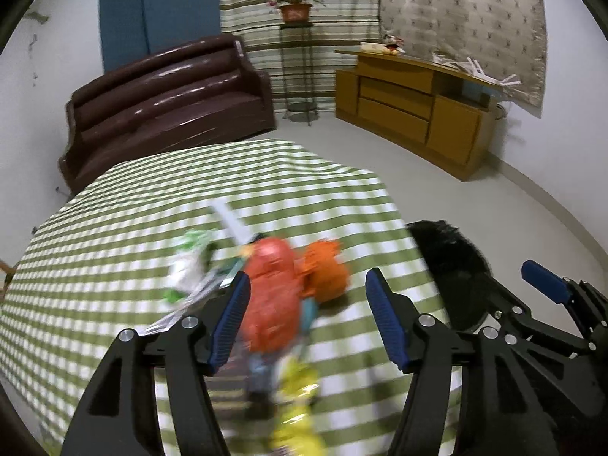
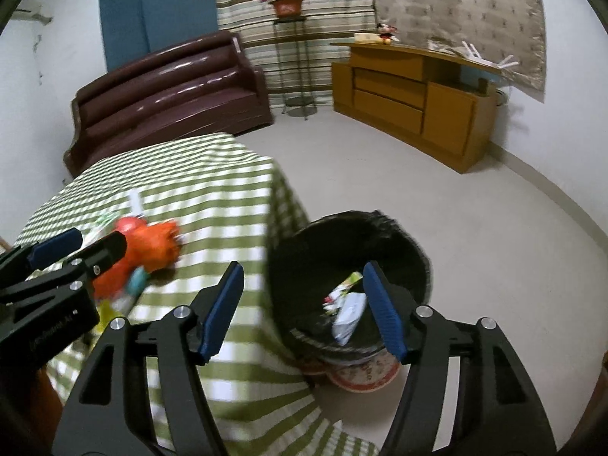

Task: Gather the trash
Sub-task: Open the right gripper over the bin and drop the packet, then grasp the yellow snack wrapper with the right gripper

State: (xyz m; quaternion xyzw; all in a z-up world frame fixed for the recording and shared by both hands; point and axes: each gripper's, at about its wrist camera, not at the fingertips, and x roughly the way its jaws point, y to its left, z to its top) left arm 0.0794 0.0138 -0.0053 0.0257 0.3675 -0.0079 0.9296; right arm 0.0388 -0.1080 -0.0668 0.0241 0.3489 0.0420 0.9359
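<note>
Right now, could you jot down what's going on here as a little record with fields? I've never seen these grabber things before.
Left gripper: open, over the wrapper pile
Right gripper: open, holding nothing, near the bin
Wrapper pile: red, orange, yellow and green-white packets on the table, blurred
Table: green-and-white checked cloth
Trash bin: black liner, on the floor beside the table
Already in bin: a few wrappers

Wrappers (image 1: pixel 273 296) motion-blurred; table (image 1: pixel 114 228) cut off below.
</note>
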